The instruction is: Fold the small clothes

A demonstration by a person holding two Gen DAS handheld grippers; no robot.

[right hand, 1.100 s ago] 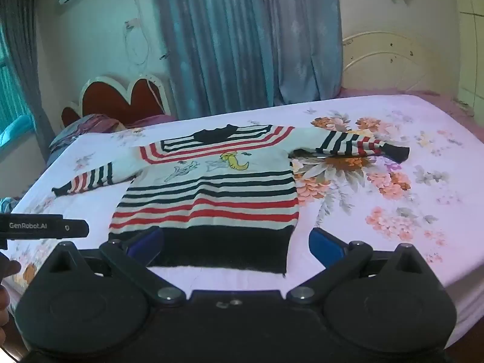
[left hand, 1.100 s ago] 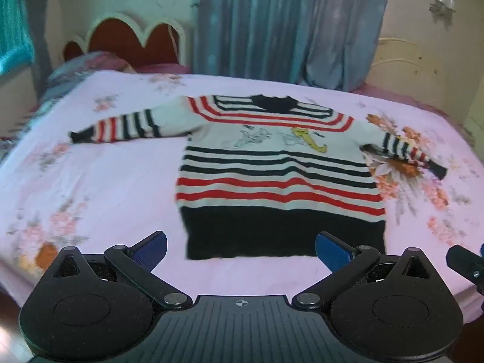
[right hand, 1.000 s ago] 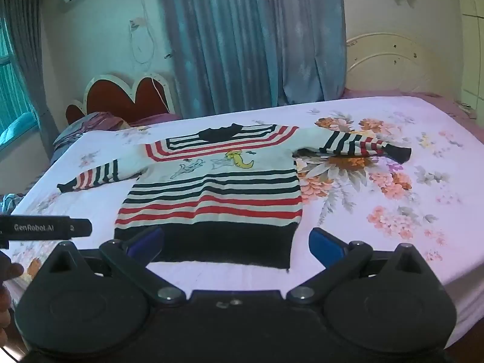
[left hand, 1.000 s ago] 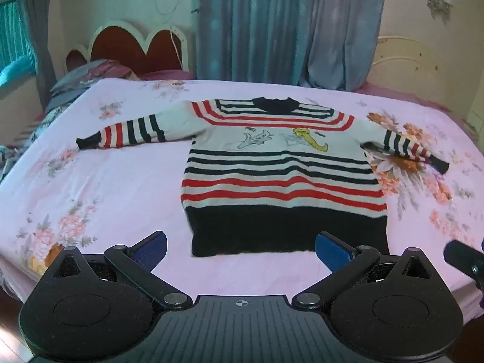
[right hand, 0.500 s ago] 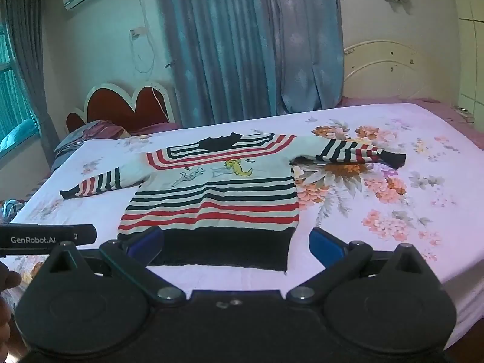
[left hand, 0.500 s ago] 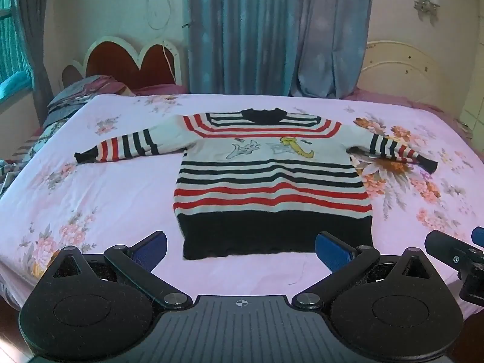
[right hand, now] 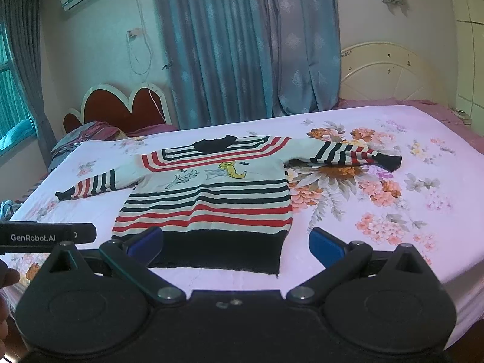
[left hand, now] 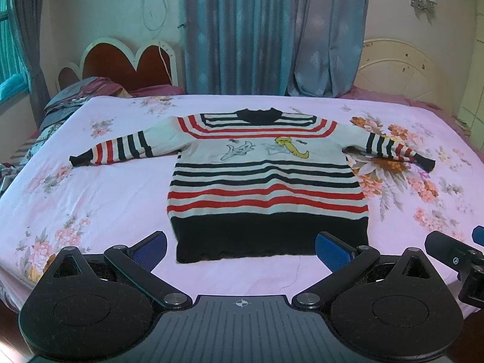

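Striped knit sweater (left hand: 266, 178), red, black and white with a black hem band and two cartoon figures on the chest: lies flat, face up, on the pink floral bedsheet (left hand: 90, 199), collar toward the curtains (left hand: 272, 30), hem toward the near edge of the bed. Left sleeve (left hand: 118, 149) and right sleeve (left hand: 396, 149) both extended outward, cuffs resting on the sheet; no crease or fold visible anywhere on the garment. Left gripper (left hand: 241, 249): fingers spread wide, empty, held short of the hem and touching nothing. Right gripper (right hand: 236, 243): likewise spread wide and empty, near the hem, its tip also visible at the right edge of the left wrist view. Status, by judgement: garment spread out ready; folding not yet begun. Remaining: sleeves to be turned in over the body, body then folded on itself.
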